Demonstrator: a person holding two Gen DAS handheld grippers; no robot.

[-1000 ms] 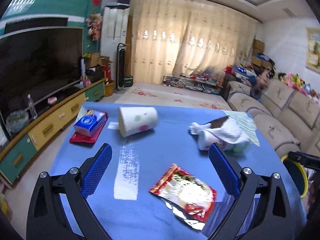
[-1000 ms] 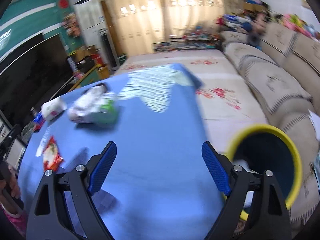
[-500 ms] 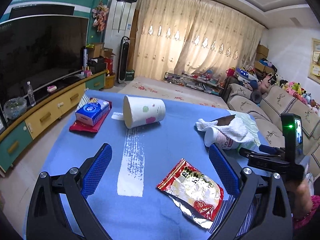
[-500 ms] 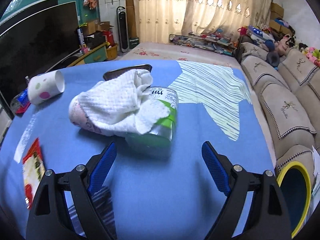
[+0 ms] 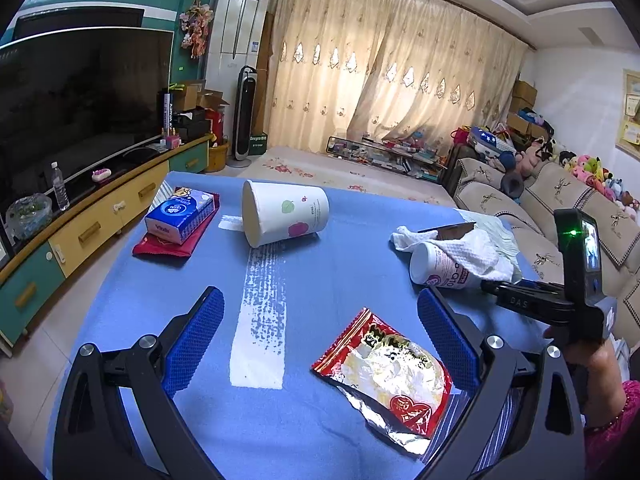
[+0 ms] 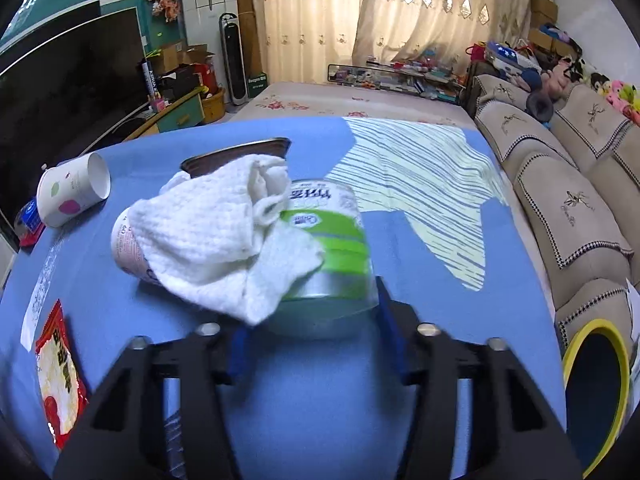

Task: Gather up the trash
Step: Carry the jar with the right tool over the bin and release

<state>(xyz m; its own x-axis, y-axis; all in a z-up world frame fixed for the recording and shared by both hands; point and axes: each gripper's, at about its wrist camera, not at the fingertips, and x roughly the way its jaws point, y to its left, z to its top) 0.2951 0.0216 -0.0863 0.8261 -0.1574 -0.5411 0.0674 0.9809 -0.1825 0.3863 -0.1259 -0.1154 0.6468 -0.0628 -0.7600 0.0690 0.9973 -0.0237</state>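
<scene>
Right now, closing in on the green-banded can (image 6: 332, 248), lying on its side on the blue table (image 6: 304, 400) with a white cloth (image 6: 216, 240) draped over its left half. Right gripper (image 6: 316, 344) square behind it, jaws closing, can's near end sitting between the blue pads (image 6: 390, 332). Hard to call contact yet: right pad looks just at the can's edge, left pad half hidden under the cloth's hanging corner. Counting it as not yet clamped.

Key relation: can straight ahead of the right gripper, almost dead centre, long axis running away from the fingers and slightly leftward, so the jaws straddling its width rather than its length. Good line for a pinch across the round body, though the cloth likely to get caught in the bite too. Pink-printed cup (image 6: 128, 248) poking out from under the cloth on the left, touching or nearly touching the can; cannot tell which.

Over on the left wrist view, left gripper (image 5: 320, 344) hanging wide and empty above the table, red snack wrapper (image 5: 384, 376) lying flat just inside its right finger. Same cloth-covered pile (image 5: 460, 252) well off to its right, so right hand clearly the nearer one for the can.

Yellow-rimmed bin (image 6: 600, 392) low on the right, beside the table edge. Toppled white paper cup (image 5: 284, 218) farther back, near the tissue pack (image 5: 180, 216).
</scene>
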